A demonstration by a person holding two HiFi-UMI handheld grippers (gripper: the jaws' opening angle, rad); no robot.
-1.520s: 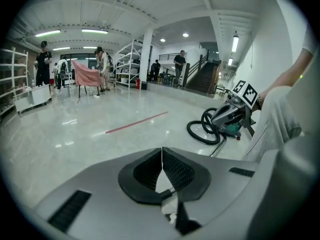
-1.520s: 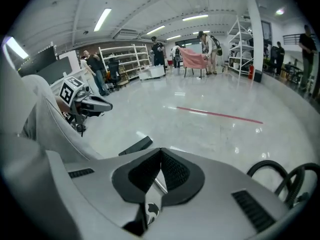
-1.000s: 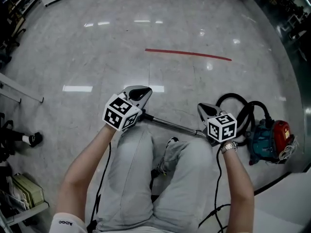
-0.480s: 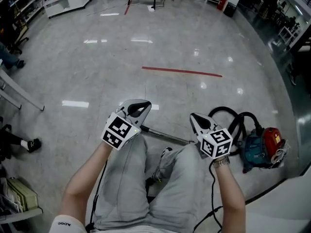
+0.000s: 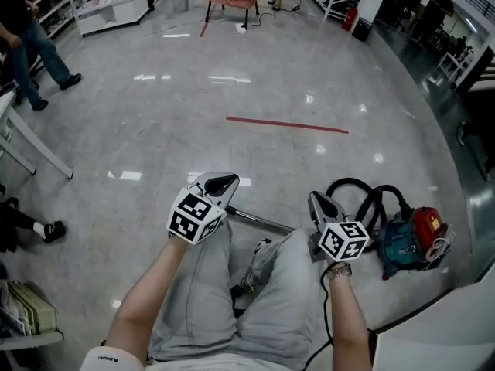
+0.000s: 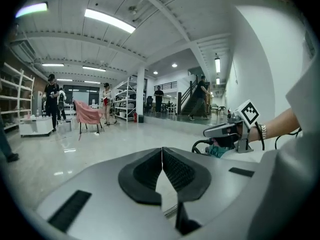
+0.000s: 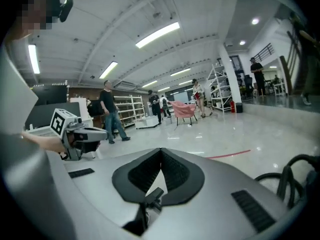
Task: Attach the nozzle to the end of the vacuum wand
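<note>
— Left of the vacuum canister (image 5: pixel 410 242), by the seated person's knees (image 5: pixel 203 284): what lies there?

— The vacuum wand (image 5: pixel 259 221), a thin metal tube. It slants from the left gripper (image 5: pixel 220 182), the one farther from the canister, to the right gripper (image 5: pixel 319 201), which is near the canister.

— How do the left jaws stand?

— Tips pressed together. Behind the tips the pads leave a gap, and a short piece of the metal tube crosses it, with a dark part beside it.

— And the right jaws?

— Likewise together at the tips, with a black fitting (image 7: pixel 150 198) caught low between the pads, where the wand ends.

— The hose?

— The black hose (image 5: pixel 363 195) loops on the floor against the canister, on the side toward the right gripper.

— Anything farther off?

— A red floor line (image 5: pixel 286 124), well apart from the canister.
</note>
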